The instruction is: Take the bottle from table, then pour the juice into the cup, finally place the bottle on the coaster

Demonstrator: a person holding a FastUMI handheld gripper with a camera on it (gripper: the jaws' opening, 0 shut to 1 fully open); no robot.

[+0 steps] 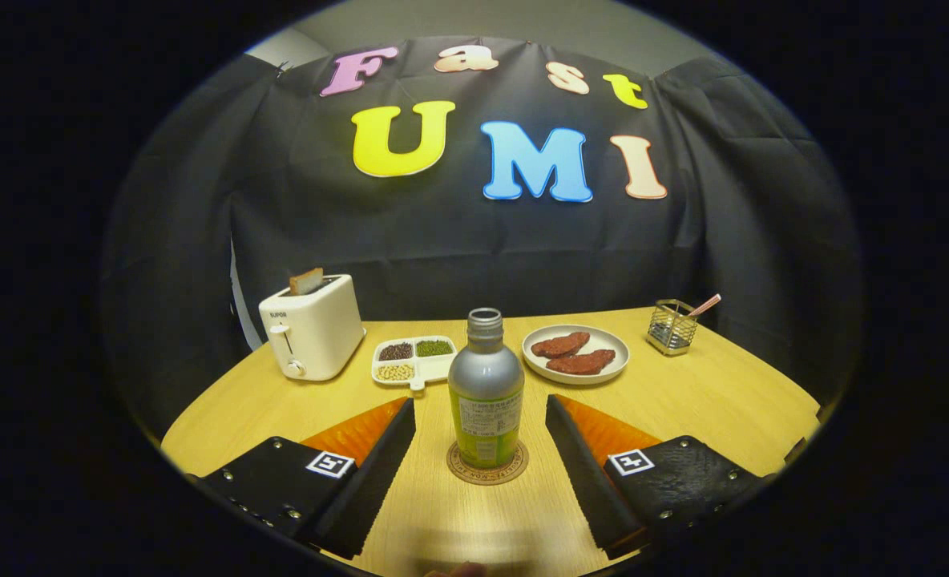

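Wooden table (683,401), round-edged, black cloth wall behind. Bottle (486,389) stands upright on the coaster (487,465), cap off, silver shoulder, green label. Gripper (480,417) spread wide, holding nothing; the bottle sits between its fingers (382,449), clear gaps on both sides, no contact. Far left: white toaster (311,327) with a slice of bread (306,280) sticking up. Beyond the bottle, a divided tray (413,361) of beans and seeds. Far right of that, a plate (575,354) with two reddish meat pieces. Farther right, a wire holder (672,325) with a utensil leaning in it.
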